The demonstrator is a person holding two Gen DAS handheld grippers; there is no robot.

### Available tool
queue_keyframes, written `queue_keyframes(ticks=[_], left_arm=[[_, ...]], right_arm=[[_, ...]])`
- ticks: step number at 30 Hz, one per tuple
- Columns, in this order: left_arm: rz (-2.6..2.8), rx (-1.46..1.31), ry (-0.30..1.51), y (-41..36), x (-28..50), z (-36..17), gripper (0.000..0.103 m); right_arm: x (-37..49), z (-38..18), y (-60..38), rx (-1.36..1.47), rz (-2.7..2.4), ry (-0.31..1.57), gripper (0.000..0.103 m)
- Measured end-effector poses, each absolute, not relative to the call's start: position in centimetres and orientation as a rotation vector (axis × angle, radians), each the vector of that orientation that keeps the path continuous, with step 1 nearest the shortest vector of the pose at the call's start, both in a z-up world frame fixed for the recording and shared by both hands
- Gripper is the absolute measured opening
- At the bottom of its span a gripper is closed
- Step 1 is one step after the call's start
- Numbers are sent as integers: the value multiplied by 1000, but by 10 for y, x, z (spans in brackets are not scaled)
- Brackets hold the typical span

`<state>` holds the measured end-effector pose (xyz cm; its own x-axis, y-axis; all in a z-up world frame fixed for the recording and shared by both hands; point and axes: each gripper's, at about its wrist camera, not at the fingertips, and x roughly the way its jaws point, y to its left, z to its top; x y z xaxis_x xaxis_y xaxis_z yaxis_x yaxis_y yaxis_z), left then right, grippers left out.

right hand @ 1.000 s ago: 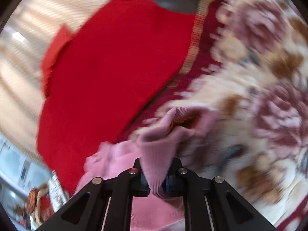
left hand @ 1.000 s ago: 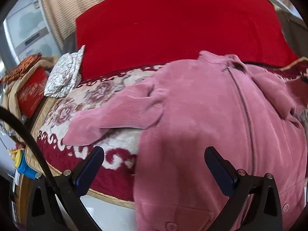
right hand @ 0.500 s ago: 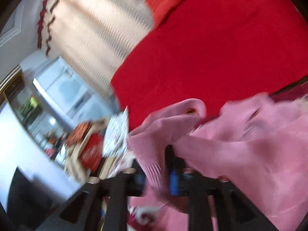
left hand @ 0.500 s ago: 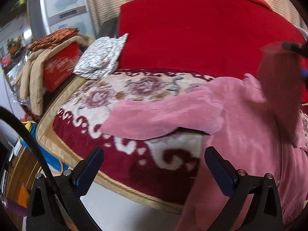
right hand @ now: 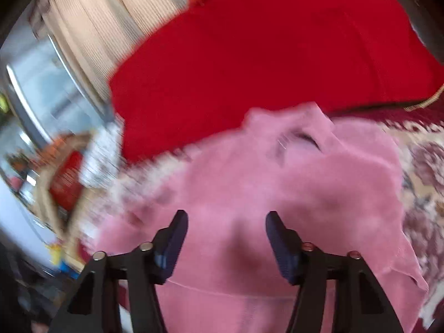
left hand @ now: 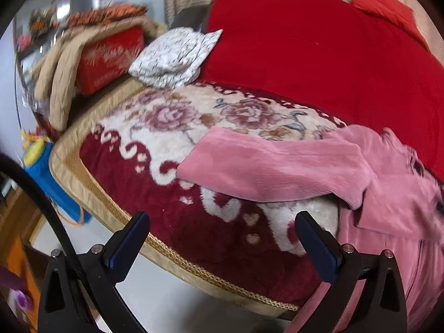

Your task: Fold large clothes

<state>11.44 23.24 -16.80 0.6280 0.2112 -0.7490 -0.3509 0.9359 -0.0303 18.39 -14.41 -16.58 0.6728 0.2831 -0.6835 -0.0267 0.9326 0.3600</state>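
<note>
A pink corduroy jacket (left hand: 388, 194) lies on the bed, and its left sleeve (left hand: 277, 172) stretches out to the left over the floral blanket (left hand: 194, 116). My left gripper (left hand: 222, 216) is open wide near the bed's front edge, below that sleeve and apart from it. In the blurred right wrist view the jacket (right hand: 277, 183) fills the middle, collar and zip top toward the red quilt. Above its body hangs my right gripper (right hand: 226, 214); its jaws are opening and hold nothing.
A red quilt (left hand: 319, 55) covers the far half of the bed. A folded white patterned cloth (left hand: 177, 55) lies at the blanket's far left corner. Beyond it stands a red box (left hand: 108, 55) draped with beige fabric. A blue item (left hand: 50, 177) sits on the floor by the bed.
My right gripper let go of the pink sleeve cuff, opened, and swung over the jacket's body. My left gripper moved left, from over the jacket's body to below its left sleeve.
</note>
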Motion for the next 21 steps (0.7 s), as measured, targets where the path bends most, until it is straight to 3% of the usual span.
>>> queue_keyframes(ticks=[2, 6, 9, 20, 21], left_arm=[[315, -234, 848, 245, 114, -173, 103], [288, -369, 850, 267, 111, -180, 102], [256, -451, 839, 274, 113, -186, 93], [219, -725, 831, 310, 182, -226, 93], [244, -731, 845, 314, 189, -232, 86]], right_arm=[[190, -203, -148, 315, 138, 934, 56], [177, -190, -152, 325, 184, 835, 55], [160, -178, -158, 351, 226, 756, 55], [133, -189, -165, 361, 239, 762, 55], [132, -189, -166, 360, 239, 760, 55]])
